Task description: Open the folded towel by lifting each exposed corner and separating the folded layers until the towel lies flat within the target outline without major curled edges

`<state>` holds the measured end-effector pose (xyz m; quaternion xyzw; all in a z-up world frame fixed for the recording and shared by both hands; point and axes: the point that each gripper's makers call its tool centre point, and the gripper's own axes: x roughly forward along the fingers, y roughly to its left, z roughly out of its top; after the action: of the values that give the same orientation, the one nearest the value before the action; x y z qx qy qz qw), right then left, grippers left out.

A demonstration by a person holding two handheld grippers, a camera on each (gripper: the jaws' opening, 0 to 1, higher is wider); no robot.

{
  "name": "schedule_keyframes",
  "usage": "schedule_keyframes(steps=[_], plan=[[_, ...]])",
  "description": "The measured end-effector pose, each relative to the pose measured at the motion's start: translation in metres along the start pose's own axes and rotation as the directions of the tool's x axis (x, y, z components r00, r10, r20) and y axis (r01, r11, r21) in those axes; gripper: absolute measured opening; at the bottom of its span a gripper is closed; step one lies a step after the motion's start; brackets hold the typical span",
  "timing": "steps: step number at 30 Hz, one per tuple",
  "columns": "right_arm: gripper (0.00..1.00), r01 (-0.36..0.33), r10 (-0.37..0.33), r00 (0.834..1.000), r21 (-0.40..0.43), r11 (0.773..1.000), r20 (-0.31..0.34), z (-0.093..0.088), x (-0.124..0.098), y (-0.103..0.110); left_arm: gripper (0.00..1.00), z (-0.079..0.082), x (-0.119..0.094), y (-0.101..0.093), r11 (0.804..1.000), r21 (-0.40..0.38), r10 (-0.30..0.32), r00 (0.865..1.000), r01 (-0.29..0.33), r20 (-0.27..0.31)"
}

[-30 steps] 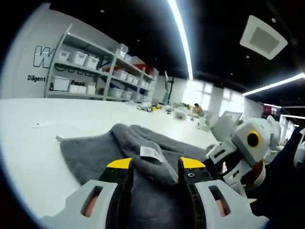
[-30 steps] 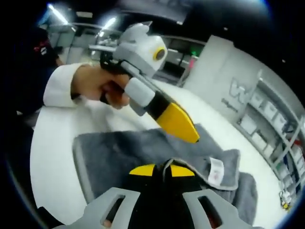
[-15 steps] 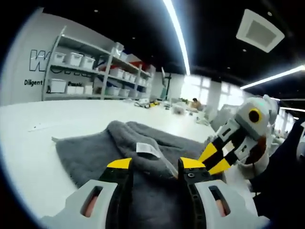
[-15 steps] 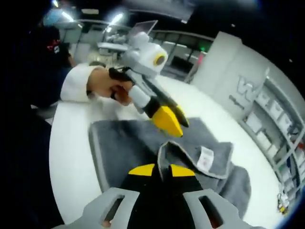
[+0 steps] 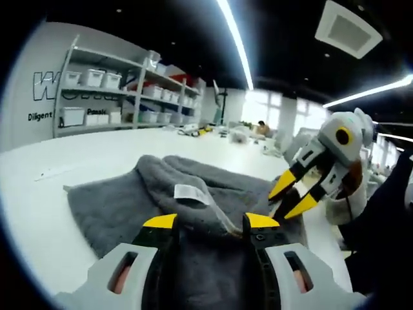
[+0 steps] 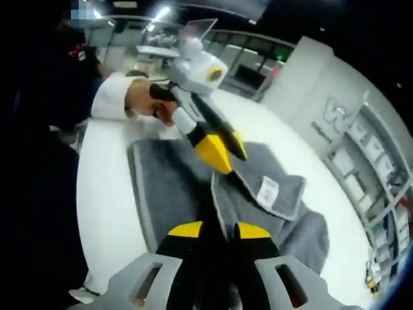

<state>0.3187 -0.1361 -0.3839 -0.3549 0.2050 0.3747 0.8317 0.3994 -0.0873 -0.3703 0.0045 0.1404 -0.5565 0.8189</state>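
A grey towel (image 5: pixel 116 200) lies folded on the white table (image 5: pixel 39 161), its top layer turned back and showing a white label (image 5: pixel 189 192). My left gripper (image 5: pixel 211 221) stands open low over the towel's near part, grey cloth showing between its yellow-tipped jaws. In the right gripper view the towel (image 6: pixel 168 187) spreads across the table, and a raised edge of it runs down into my right gripper (image 6: pixel 219 230), which is shut on it. The left gripper (image 6: pixel 226 161) points down at the fold beside the label (image 6: pixel 266 191). The right gripper (image 5: pixel 292 197) sits at the towel's right side.
Shelves with white bins (image 5: pixel 110 97) line the far wall. A person's hand in a white sleeve (image 6: pixel 113 97) holds the left gripper. Bare table (image 6: pixel 106 194) borders the towel, with the table's edge close on the person's side.
The left gripper has tipped downward and come closer to the fold. The right gripper, still shut on the towel's edge, has drawn it up and now sits closer to the left gripper.
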Motion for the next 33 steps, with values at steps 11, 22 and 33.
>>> schedule_keyframes(steps=[11,22,33], plan=[[0.0,-0.088,0.089,0.996,-0.097,0.991,0.002,0.011,0.012,0.026,0.39,-0.012,0.001,0.004,0.993,0.104,0.065,0.994,-0.056,-0.087],[0.0,-0.12,0.133,0.988,-0.15,0.981,0.08,0.044,0.019,0.05,0.29,-0.02,-0.004,0.005,0.992,0.107,0.083,0.985,-0.067,-0.154],[0.0,-0.126,0.149,0.98,-0.162,0.979,0.134,0.062,0.022,0.06,0.18,-0.035,-0.007,0.0,0.994,0.088,0.079,0.972,-0.06,-0.223]])
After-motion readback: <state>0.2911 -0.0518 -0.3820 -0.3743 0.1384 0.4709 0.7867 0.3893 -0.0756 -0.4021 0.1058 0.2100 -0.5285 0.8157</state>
